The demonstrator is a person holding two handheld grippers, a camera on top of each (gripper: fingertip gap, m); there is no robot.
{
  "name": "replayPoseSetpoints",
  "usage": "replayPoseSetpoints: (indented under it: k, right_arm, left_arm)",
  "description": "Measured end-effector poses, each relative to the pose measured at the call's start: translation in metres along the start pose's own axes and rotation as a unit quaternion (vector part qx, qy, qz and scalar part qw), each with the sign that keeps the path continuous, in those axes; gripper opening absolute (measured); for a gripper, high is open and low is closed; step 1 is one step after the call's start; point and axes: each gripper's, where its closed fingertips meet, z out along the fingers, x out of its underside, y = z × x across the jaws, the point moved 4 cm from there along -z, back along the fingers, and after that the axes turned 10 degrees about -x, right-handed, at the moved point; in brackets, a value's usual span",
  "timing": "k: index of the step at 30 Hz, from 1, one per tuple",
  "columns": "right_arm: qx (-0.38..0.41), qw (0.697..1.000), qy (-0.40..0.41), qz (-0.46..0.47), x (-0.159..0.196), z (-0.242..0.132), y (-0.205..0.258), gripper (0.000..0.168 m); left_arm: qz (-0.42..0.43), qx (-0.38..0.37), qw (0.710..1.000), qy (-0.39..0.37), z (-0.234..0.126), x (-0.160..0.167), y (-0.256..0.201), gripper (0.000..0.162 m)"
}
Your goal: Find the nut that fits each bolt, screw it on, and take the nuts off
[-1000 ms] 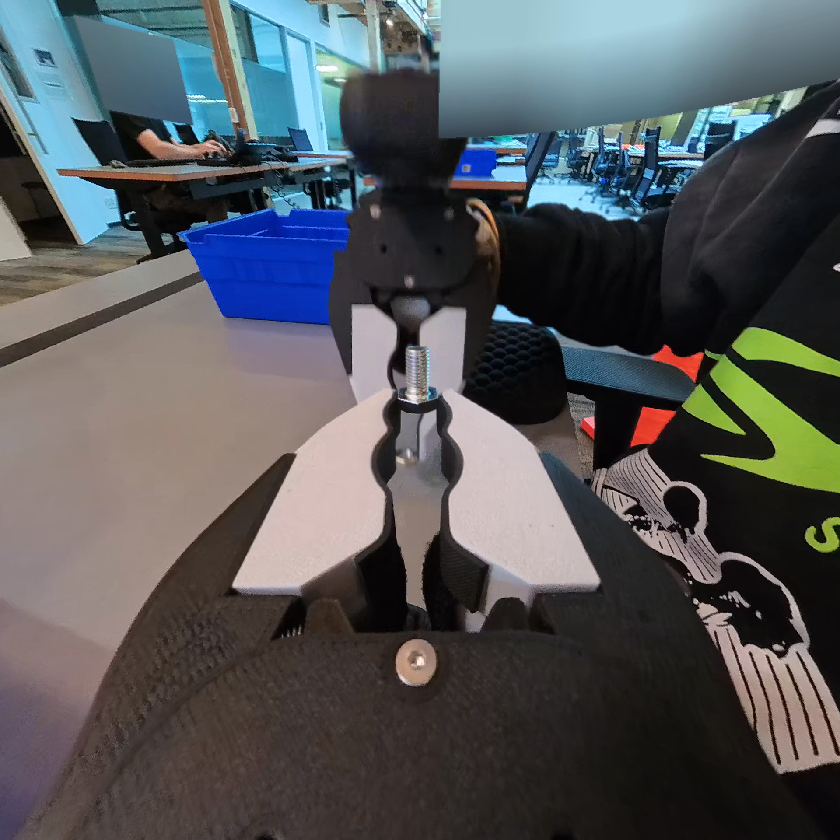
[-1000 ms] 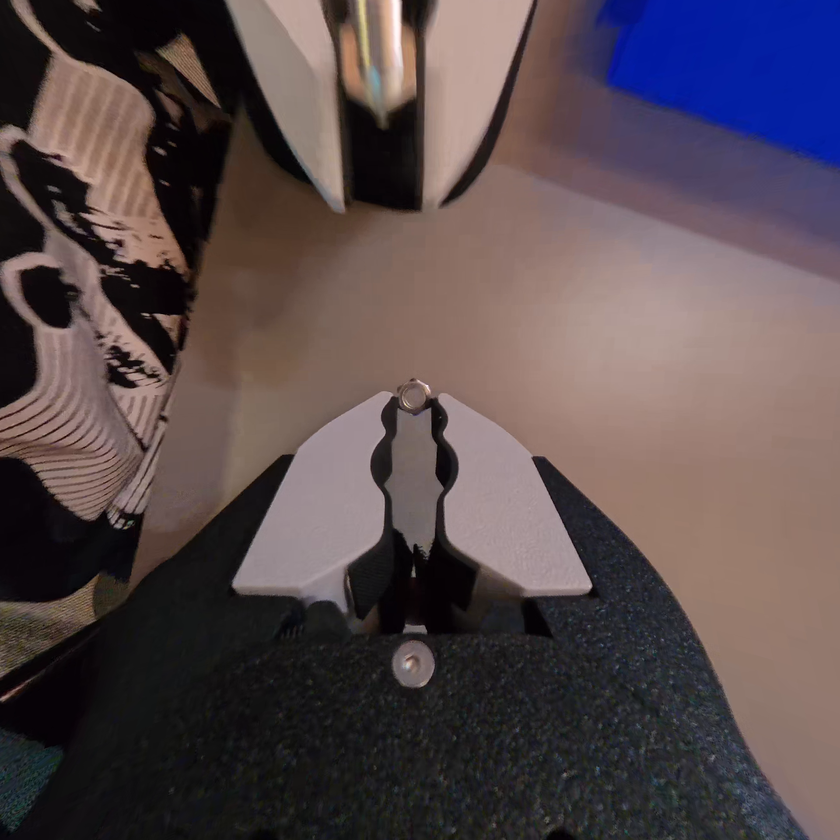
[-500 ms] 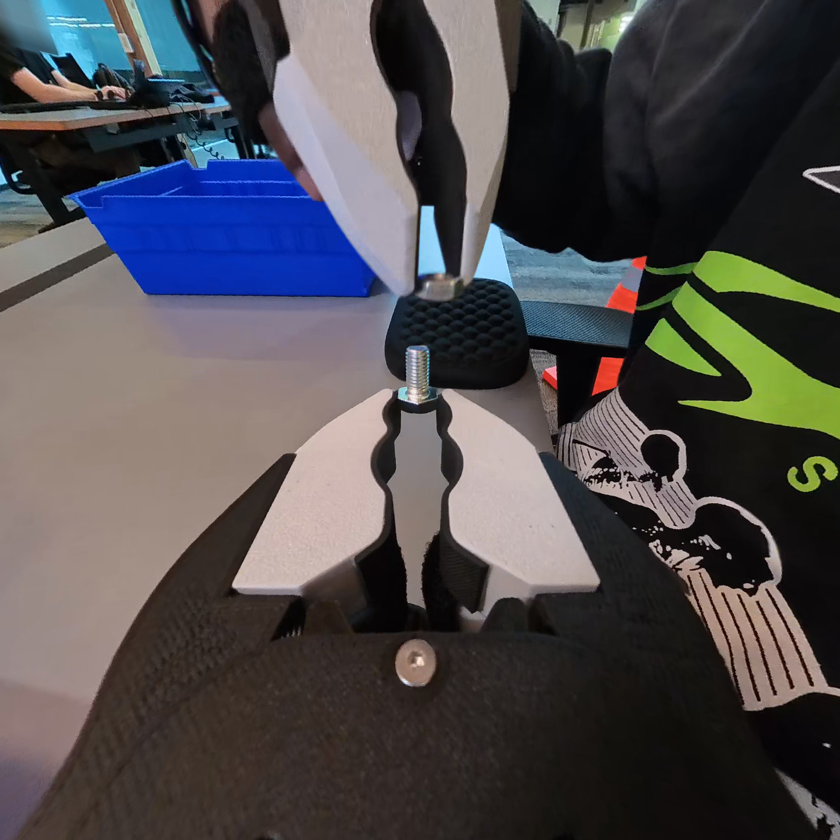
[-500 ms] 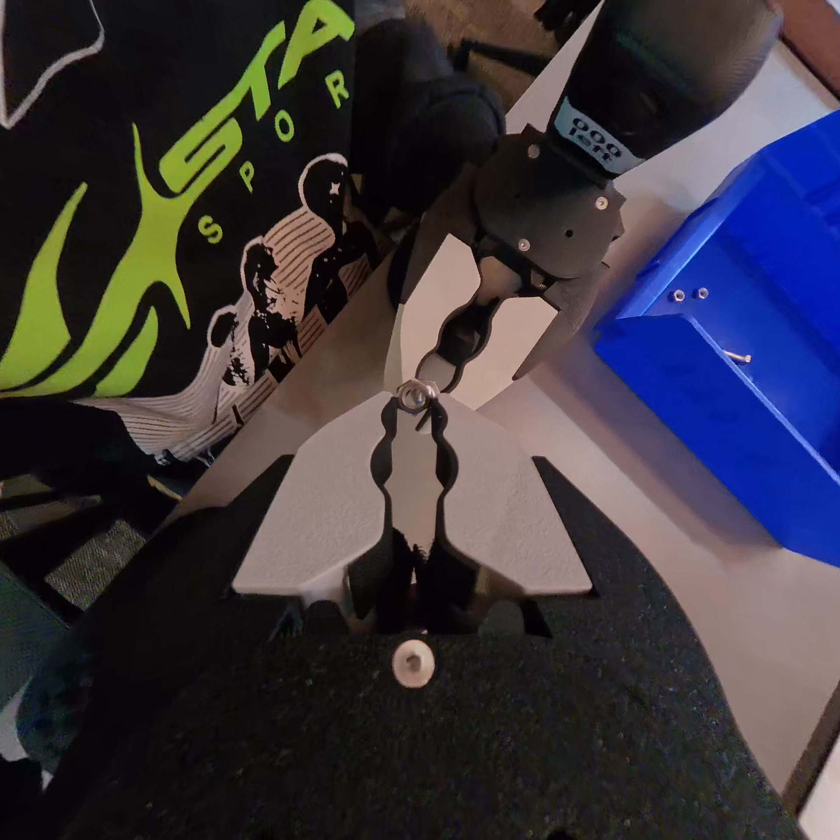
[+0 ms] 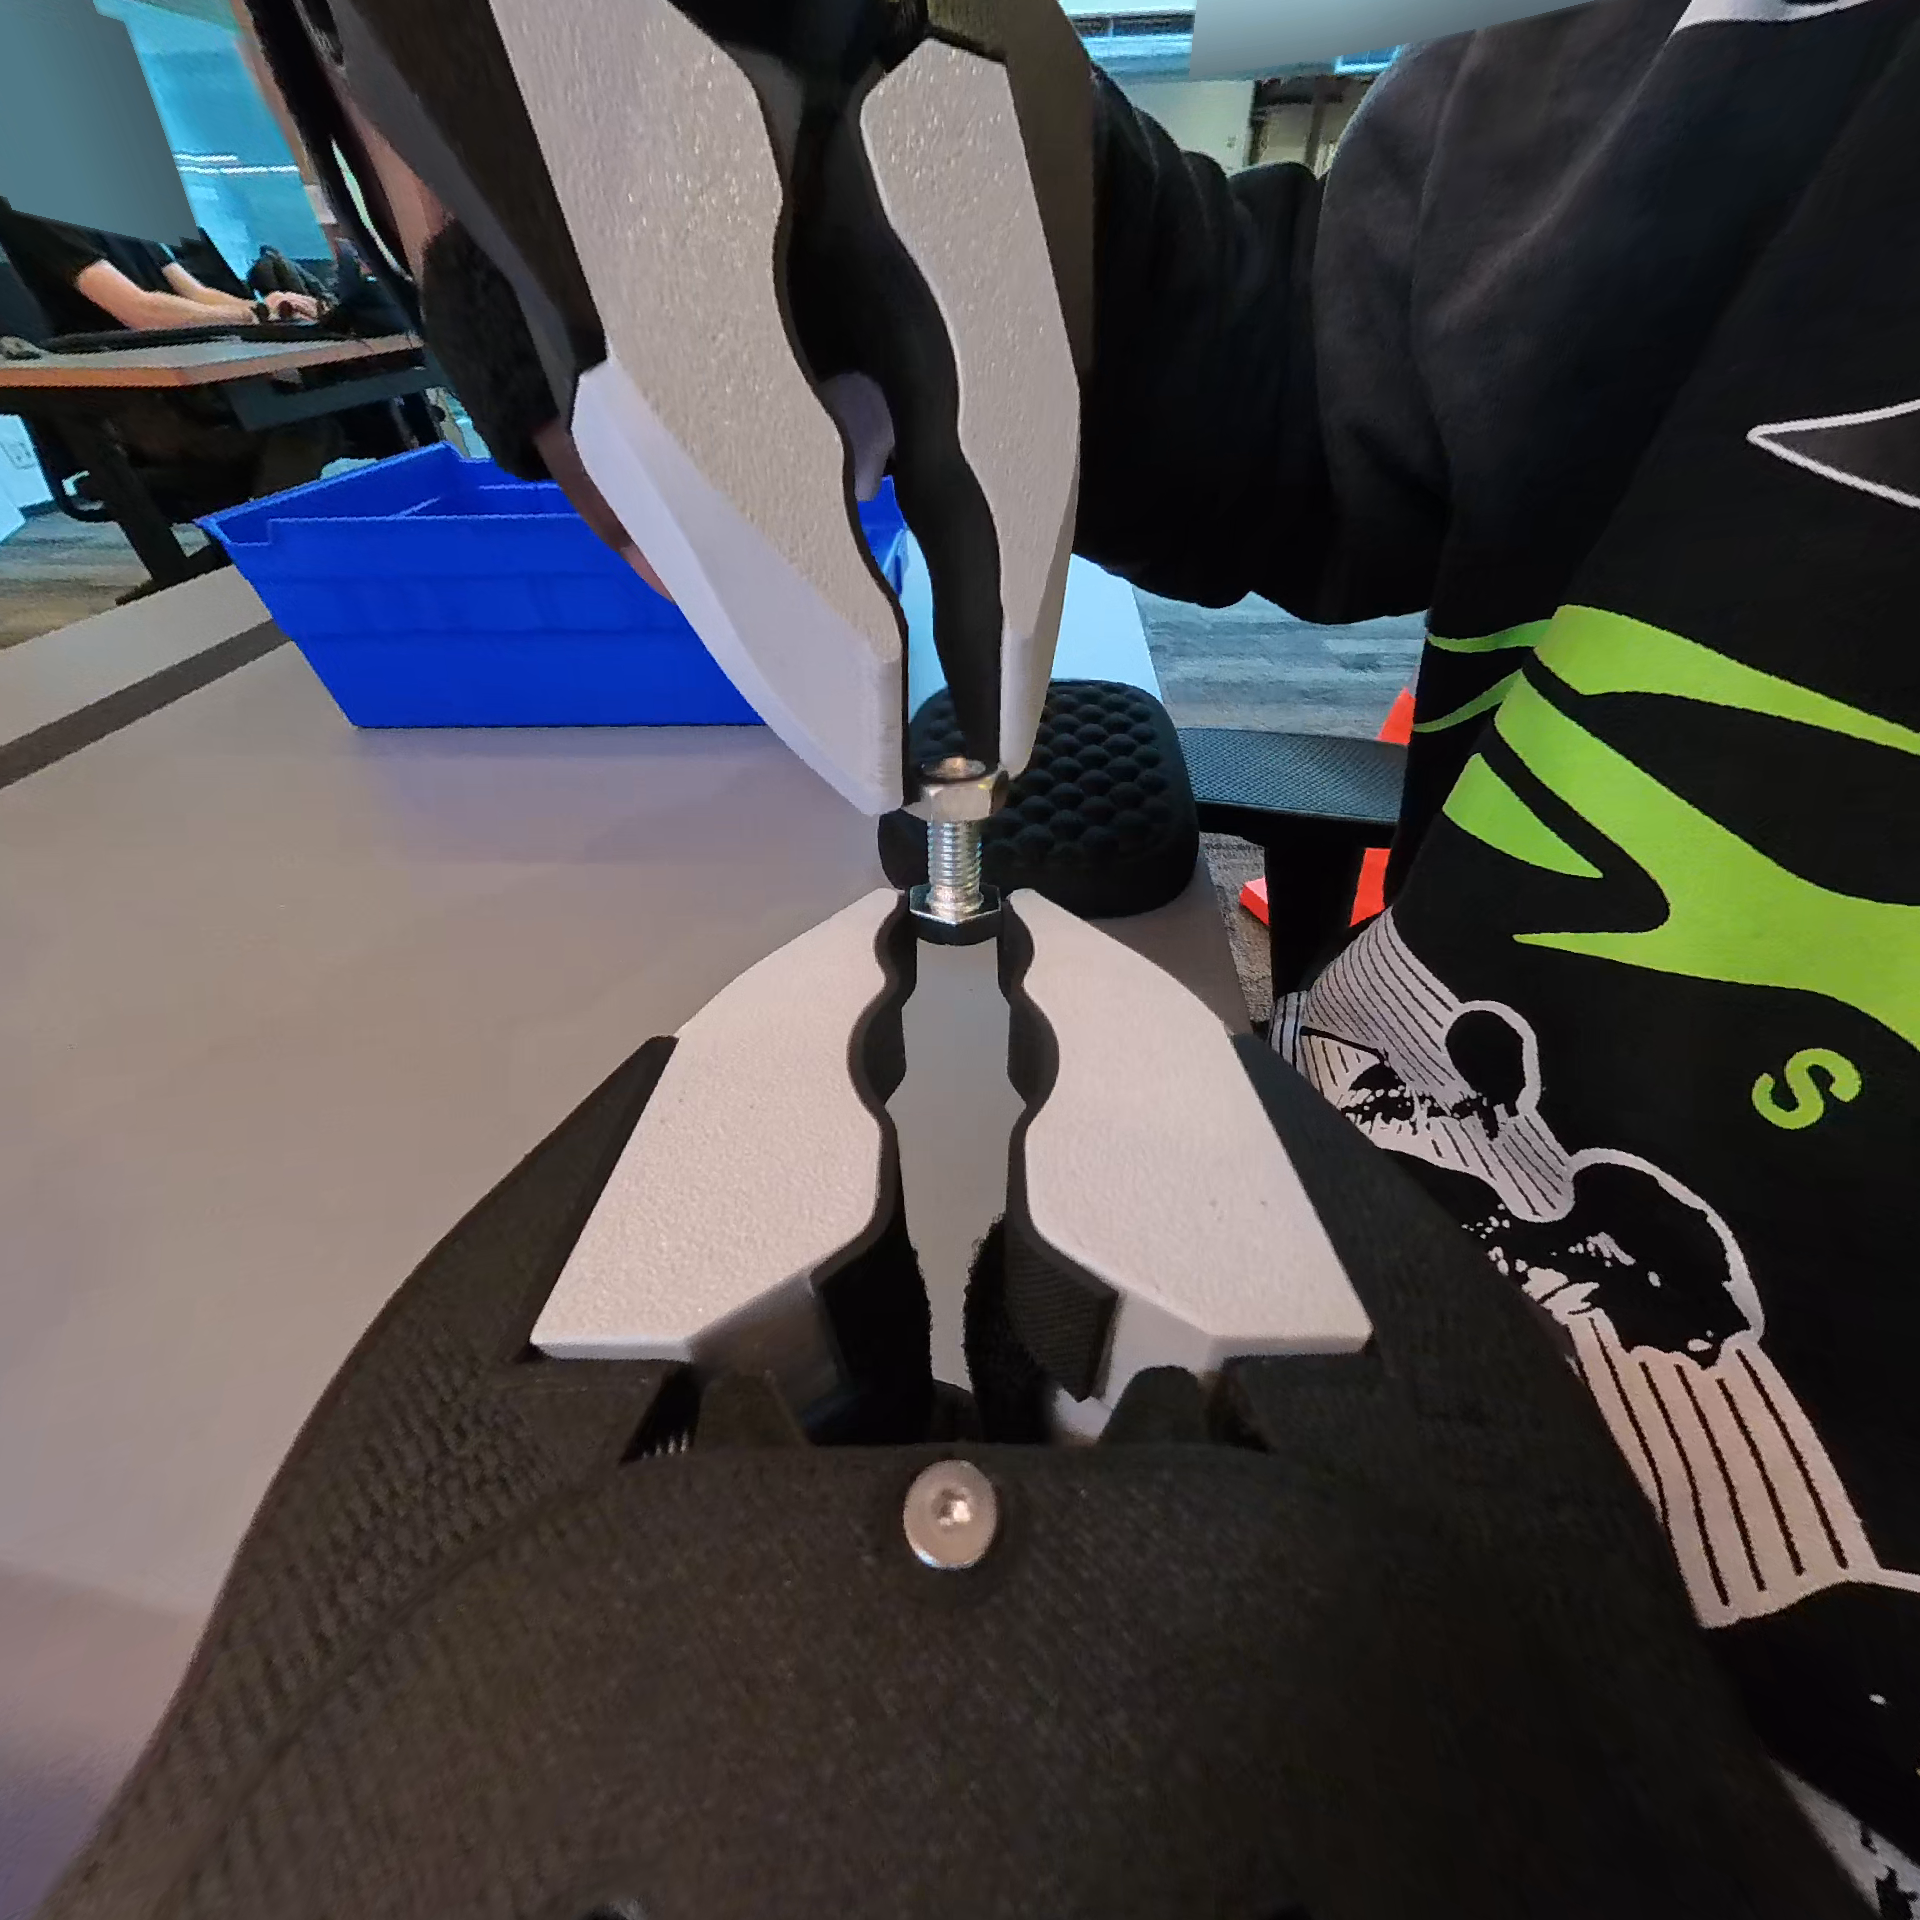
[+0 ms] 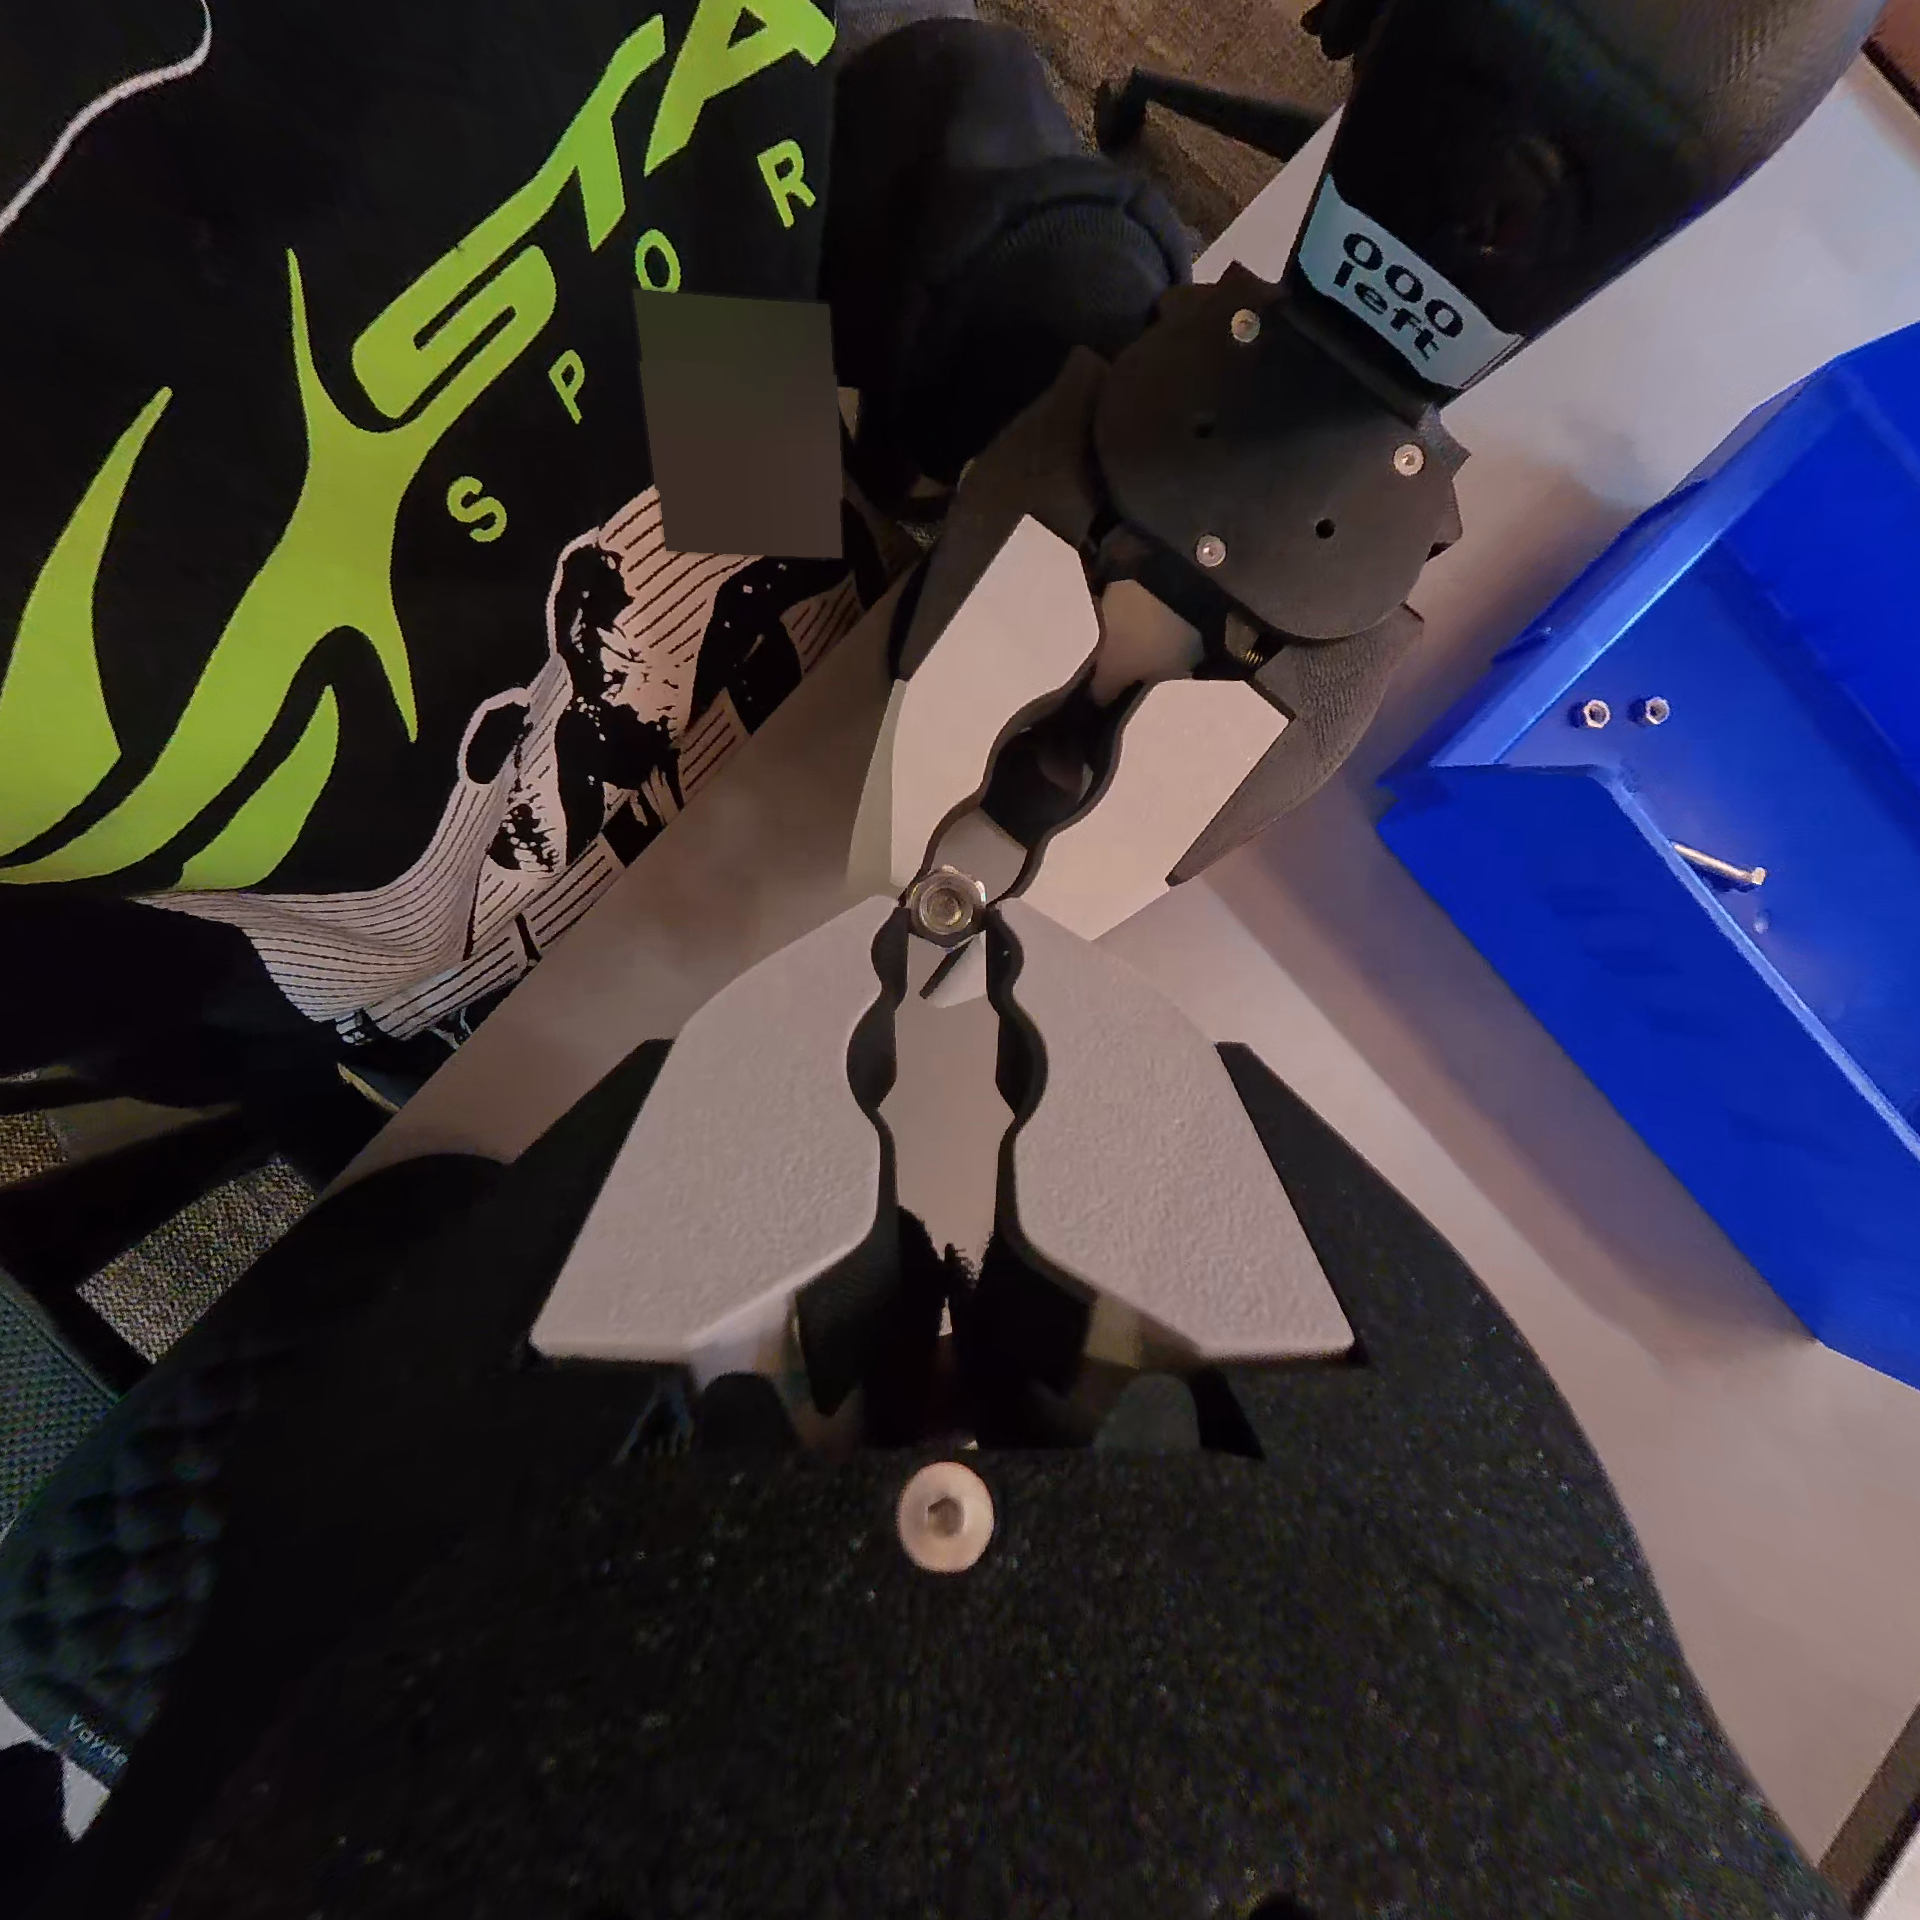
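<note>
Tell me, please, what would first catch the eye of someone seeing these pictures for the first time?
Dead centre, the left gripper holds a bolt upright by its head, while the right gripper comes down from above with a nut sitting on the tip of the thread. Behind them, a bright blue bin stands on the grey table, and a black shirt with vivid green print fills the right side.

The left gripper [image 5: 954, 920], with pale grey two-finger pads on a black textured body, lies level with its fingertips pinched close on something small and its jaws nearly together. The matching grey-and-black right gripper [image 5: 951, 790] points steeply down from above, tips meeting the left's, likewise clamped narrow. A black-gloved hand [image 6: 997, 218] grips the left tool's handle.
</note>
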Motion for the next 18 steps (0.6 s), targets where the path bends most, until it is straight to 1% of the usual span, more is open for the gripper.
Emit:
replayPoseSetpoints:
  k: [4,8,12,14,18]
  right_arm:
    - [0.007,1.000,-0.002,0.010,0.000,-0.002,-0.003,0.014]
    - [0.020,0.999,0.023,0.037,0.004,-0.005,-0.006,0.014]
    - [0.032,0.997,0.013,0.063,0.004,-0.010,-0.012,0.014]
    - [0.037,0.996,0.014,0.083,0.005,-0.012,-0.015,0.015]
    - [0.057,0.987,0.031,0.147,0.008,-0.016,-0.022,0.014]
  left_arm:
    - [-0.005,-0.013,1.000,-0.006,-0.001,-0.002,0.003,0.015]
    - [-0.015,-0.046,0.999,0.006,0.002,-0.001,0.009,0.015]
    - [-0.033,-0.068,0.997,-0.006,0.000,-0.004,0.015,0.015]
    - [-0.033,-0.091,0.995,-0.008,0.000,-0.005,0.017,0.015]
    - [-0.026,-0.166,0.986,-0.002,0.002,-0.005,0.026,0.015]
